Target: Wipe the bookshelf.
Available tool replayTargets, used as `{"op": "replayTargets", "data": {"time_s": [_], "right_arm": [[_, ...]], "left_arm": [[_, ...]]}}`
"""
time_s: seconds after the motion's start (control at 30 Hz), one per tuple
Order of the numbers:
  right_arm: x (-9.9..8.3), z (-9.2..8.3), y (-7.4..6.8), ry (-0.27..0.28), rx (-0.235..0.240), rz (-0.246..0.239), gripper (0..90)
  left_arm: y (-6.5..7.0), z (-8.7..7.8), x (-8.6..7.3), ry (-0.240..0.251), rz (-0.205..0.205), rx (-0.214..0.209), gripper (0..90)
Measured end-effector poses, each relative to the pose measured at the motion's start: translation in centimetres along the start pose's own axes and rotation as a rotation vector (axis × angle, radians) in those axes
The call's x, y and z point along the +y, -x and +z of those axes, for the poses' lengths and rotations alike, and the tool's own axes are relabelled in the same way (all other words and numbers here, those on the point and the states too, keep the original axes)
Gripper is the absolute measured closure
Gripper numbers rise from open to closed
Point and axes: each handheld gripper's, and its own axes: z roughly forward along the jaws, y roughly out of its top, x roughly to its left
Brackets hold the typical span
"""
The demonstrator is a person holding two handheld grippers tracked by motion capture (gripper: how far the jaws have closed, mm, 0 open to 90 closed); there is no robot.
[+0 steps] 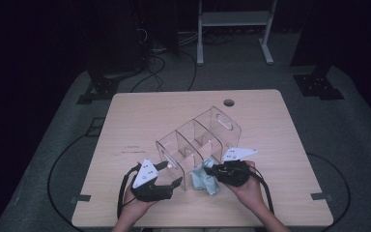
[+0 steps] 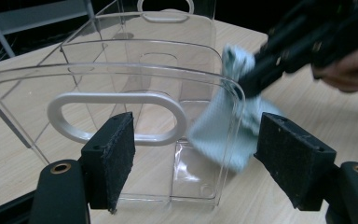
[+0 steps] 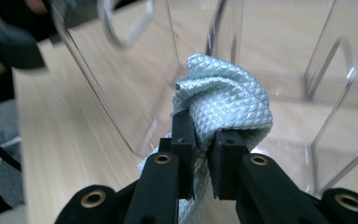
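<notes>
A clear plastic organizer with several dividers and handle cut-outs stands in the middle of the wooden table. My left gripper is open just before the organizer's near end wall, its pads apart and pressing on nothing. My right gripper is shut on a bunched light blue cloth, holding it against the organizer's near right corner. From the left gripper view, the cloth sits behind the clear wall with the right gripper above it. In the high view the cloth hangs under the right gripper.
A round cable hole lies near the table's far edge. A white metal stand and cables are on the dark floor beyond. Bare tabletop lies left, right and behind the organizer.
</notes>
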Motion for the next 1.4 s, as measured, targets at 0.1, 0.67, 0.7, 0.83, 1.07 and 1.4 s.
{"op": "replayTargets", "data": {"time_s": [0.1,0.67,0.7,0.83,1.07,1.4], "right_arm": [[-1.2,1.0,0.6,-0.032,0.012,0.034,81.3],[-1.3,2.2,0.9,-0.042,0.029,0.054,81.4],[-1.2,1.8,0.9,-0.035,0.027,0.049,81.4],[-0.8,0.1,1.3,0.001,0.008,0.05,81.4],[-0.7,-3.3,2.8,0.062,-0.056,0.079,81.4],[-0.5,-6.6,4.0,0.098,-0.135,0.079,81.3]], "left_arm": [[0.1,0.4,0.0,-0.006,0.004,0.011,27.0],[-0.3,2.1,0.3,-0.04,-0.025,0.089,30.0],[-0.3,2.2,0.3,-0.045,-0.027,0.095,30.8],[-0.3,2.5,0.3,-0.032,-0.021,0.077,41.2],[-0.3,2.4,0.2,-0.02,-0.003,0.074,47.4],[-0.4,2.3,0.0,-0.004,0.02,0.018,47.5]]}}
